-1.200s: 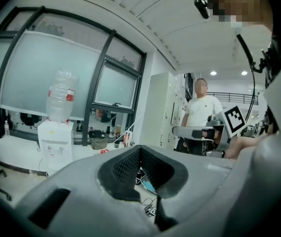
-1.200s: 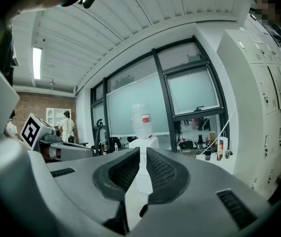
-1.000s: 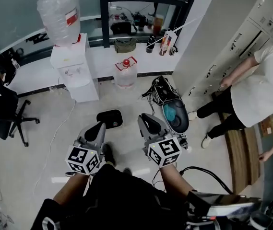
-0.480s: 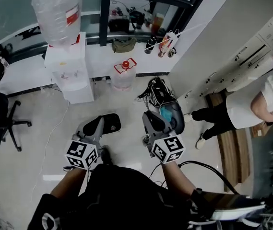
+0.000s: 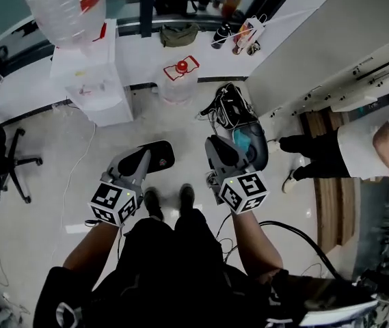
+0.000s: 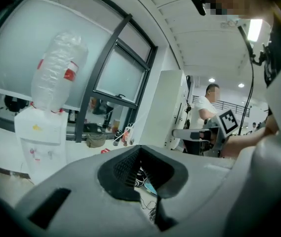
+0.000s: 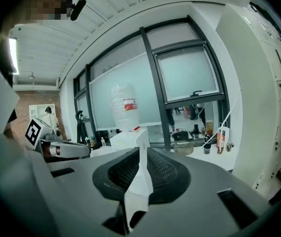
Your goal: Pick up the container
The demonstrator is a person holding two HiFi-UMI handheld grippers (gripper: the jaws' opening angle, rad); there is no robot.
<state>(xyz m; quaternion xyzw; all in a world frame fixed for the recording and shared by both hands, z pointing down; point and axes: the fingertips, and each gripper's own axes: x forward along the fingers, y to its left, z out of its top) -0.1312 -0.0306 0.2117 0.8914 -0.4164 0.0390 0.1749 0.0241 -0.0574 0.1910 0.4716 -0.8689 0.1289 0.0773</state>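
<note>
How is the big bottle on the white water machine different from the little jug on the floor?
The big bottle is much larger than the little jug. The big bottle stands upside down, with its neck in the white water machine. The little jug sits upright on the floor, with a red cap on top. Both are clear plastic and have a red and white label.
</note>
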